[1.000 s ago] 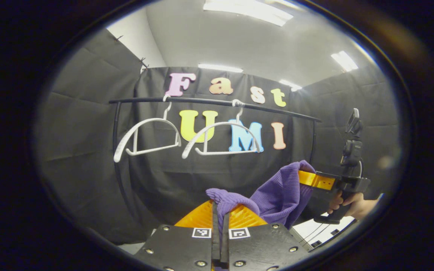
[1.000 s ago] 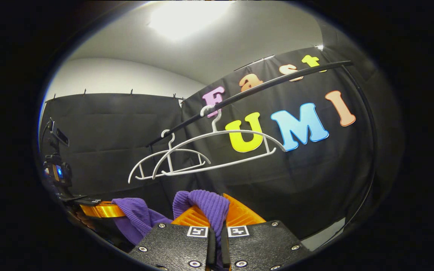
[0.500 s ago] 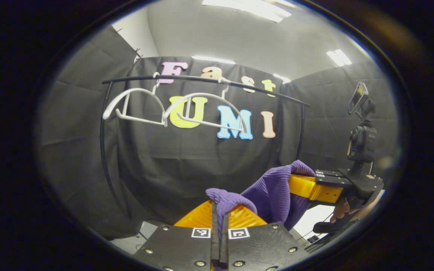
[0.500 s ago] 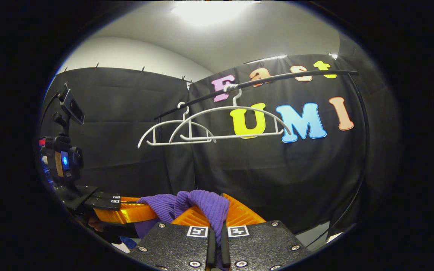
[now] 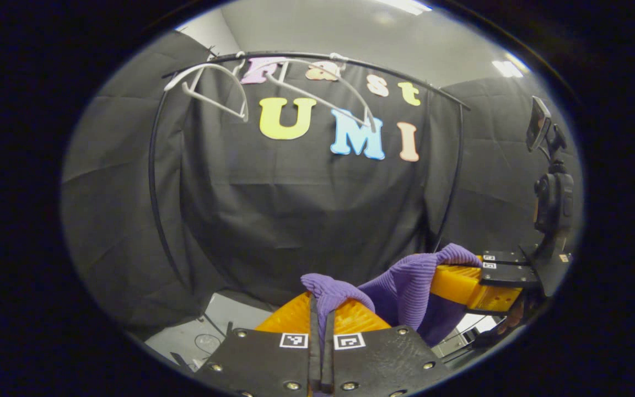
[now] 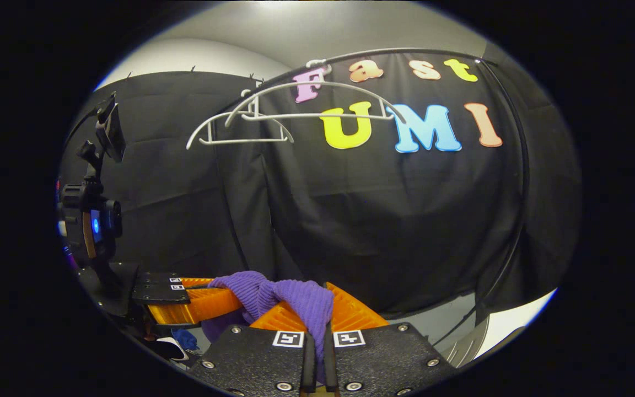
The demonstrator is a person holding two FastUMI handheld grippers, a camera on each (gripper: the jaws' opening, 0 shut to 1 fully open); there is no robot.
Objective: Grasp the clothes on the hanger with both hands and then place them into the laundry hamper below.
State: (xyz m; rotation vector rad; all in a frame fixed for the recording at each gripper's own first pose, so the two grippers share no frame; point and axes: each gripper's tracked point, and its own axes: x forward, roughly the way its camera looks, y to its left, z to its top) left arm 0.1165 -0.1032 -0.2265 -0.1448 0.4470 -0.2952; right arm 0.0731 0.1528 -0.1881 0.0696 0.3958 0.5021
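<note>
Both tools, left tool (image 5: 322,309) and right tool (image 6: 315,314), are clenched on the purple garment (image 5: 405,281), well below the bare hangers (image 6: 273,110); lowering it into the hamper remains.

Purple ribbed knit garment (image 5: 405,286), off the hangers, bunched and slung between both grippers. One fold is pinched at 6 o'clock in the left gripper view, the rest trails to 4 o'clock. In the right gripper view the garment (image 6: 301,300) sits at 6 o'clock, running to 8. Two white hangers (image 6: 273,110) bare on the black rail (image 5: 306,55) at 12 o'clock.
</note>
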